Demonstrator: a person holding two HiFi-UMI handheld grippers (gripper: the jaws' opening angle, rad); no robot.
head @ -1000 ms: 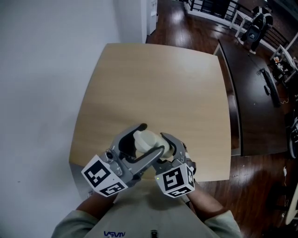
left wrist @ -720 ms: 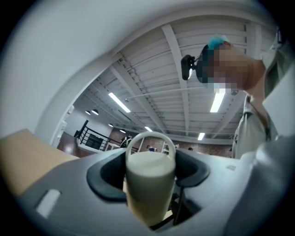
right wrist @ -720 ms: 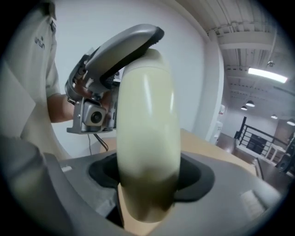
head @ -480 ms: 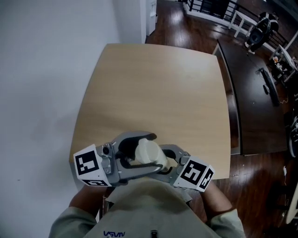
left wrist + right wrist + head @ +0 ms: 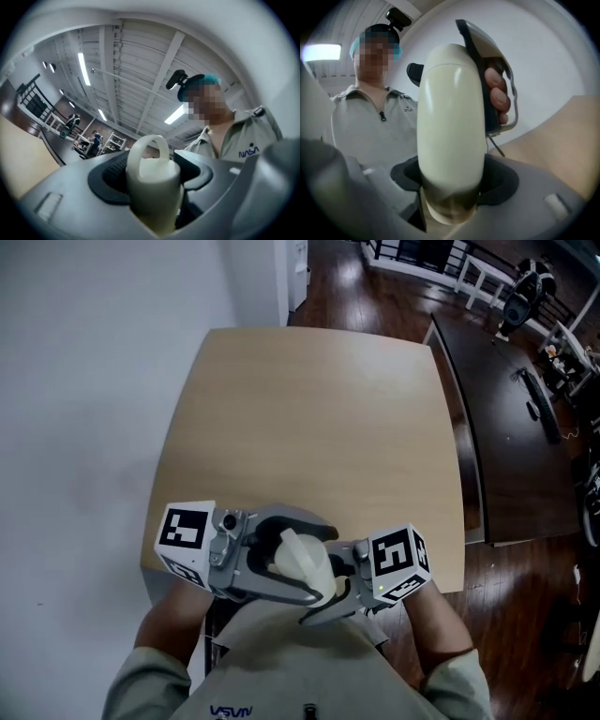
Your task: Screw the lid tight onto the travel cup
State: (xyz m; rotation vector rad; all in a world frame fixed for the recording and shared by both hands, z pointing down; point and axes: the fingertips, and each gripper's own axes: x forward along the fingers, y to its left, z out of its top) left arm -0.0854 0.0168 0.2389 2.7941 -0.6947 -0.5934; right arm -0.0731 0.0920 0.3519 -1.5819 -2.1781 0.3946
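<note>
Head view steeply down over the table (image 5: 309, 409); both gripper views close-up, opposed, the cream cup (image 5: 303, 561) common to all.

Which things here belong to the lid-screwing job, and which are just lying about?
Job: cream cylindrical travel cup, held in the right tongs; cream loop-handled lid, gripped by the left tongs.
Lying about: light wooden table; long dark table to its right.

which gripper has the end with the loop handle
The left gripper: its jaws clamp the lid, whose loop handle sticks out between them. The right gripper holds the travel cup by its smooth, plain body.
</note>
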